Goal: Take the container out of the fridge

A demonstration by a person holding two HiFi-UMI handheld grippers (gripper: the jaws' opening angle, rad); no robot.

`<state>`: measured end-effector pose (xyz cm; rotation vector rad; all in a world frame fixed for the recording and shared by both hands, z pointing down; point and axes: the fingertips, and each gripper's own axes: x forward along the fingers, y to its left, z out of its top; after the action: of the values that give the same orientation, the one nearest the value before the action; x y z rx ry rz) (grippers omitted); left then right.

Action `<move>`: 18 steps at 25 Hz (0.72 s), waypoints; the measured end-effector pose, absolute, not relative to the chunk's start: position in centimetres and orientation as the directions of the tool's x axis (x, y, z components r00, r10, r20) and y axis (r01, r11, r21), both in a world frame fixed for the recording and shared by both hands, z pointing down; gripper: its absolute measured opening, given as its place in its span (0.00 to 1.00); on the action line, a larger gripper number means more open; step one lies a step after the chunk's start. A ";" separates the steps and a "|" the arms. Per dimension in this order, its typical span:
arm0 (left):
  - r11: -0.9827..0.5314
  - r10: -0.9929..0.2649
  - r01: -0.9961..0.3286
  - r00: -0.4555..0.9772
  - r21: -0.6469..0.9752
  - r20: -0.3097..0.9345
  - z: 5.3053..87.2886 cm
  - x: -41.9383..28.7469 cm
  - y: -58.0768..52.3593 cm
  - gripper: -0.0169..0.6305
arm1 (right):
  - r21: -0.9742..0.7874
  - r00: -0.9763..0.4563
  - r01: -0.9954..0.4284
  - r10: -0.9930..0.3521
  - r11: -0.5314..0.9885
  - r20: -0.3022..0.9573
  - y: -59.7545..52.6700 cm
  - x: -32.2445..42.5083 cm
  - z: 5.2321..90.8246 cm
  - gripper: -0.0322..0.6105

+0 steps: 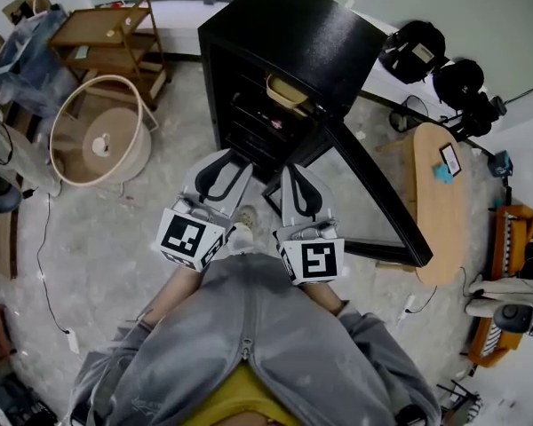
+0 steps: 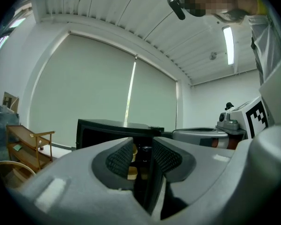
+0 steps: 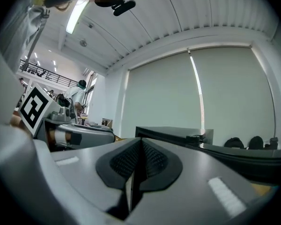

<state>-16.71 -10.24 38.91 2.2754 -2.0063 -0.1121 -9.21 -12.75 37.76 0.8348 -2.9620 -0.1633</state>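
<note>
Container [image 1: 289, 93], tan, is sitting on an upper shelf inside the black fridge [image 1: 302, 25], whose door [image 1: 382, 202] is standing open. My left gripper [image 2: 143, 156] is holding its jaws slightly apart on nothing, and the container is showing beyond the gap. My right gripper [image 3: 140, 159] is pressing its jaws together, empty. The fridge is standing on a pale speckled floor [image 1: 115, 229], between a wooden rack [image 1: 107, 34] and a wooden table [image 1: 435, 224].
</note>
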 end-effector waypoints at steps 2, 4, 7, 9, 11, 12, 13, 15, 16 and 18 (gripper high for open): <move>-0.136 -0.990 -0.983 0.140 0.126 0.026 38.8 -17.2 -12.2 0.24 | 0.127 -0.840 -0.535 -0.542 0.835 0.024 -14.5 -9.6 37.7 0.05; -0.152 -0.987 -0.981 0.157 0.124 0.032 38.8 -17.9 -14.0 0.24 | 0.132 -0.829 -0.552 -0.559 0.823 0.017 -16.1 -10.2 37.7 0.05; -0.182 -0.981 -0.977 0.189 0.114 0.047 39.3 -18.6 -16.4 0.26 | 0.117 -0.811 -0.579 -0.584 0.807 0.011 -18.3 -11.0 38.0 0.05; -0.199 -0.978 -0.974 0.204 0.105 0.044 39.8 -19.0 -17.9 0.26 | 0.102 -0.800 -0.596 -0.599 0.797 0.005 -19.6 -11.5 38.0 0.05; -0.212 -0.975 -0.972 0.217 0.102 0.042 40.0 -19.3 -19.3 0.28 | 0.093 -0.791 -0.609 -0.612 0.788 0.006 -20.7 -11.9 38.1 0.05; -0.219 -0.974 -0.971 0.224 0.098 0.040 40.0 -19.5 -19.9 0.30 | 0.083 -0.787 -0.615 -0.617 0.785 0.006 -21.2 -12.2 38.1 0.05; -0.225 -0.973 -0.970 0.229 0.092 0.036 40.0 -19.6 -20.5 0.30 | 0.076 -0.784 -0.619 -0.621 0.782 0.004 -21.5 -12.5 38.0 0.05; -0.233 -0.971 -0.969 0.236 0.082 0.033 40.5 -19.9 -21.3 0.34 | 0.073 -0.780 -0.624 -0.626 0.778 0.002 -21.9 -13.0 38.1 0.05; -0.235 -0.970 -0.969 0.239 0.081 0.037 40.8 -20.0 -21.6 0.36 | 0.071 -0.778 -0.627 -0.628 0.776 0.000 -22.1 -13.1 38.2 0.05; -0.236 -0.969 -0.968 0.241 0.084 0.049 41.4 -20.1 -22.0 0.40 | 0.065 -0.772 -0.634 -0.635 0.771 -0.004 -22.1 -13.2 38.3 0.05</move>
<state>-20.14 -21.97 41.45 2.3971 -1.8783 -0.0198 -13.23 -22.10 38.35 1.0531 -2.9389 -0.0970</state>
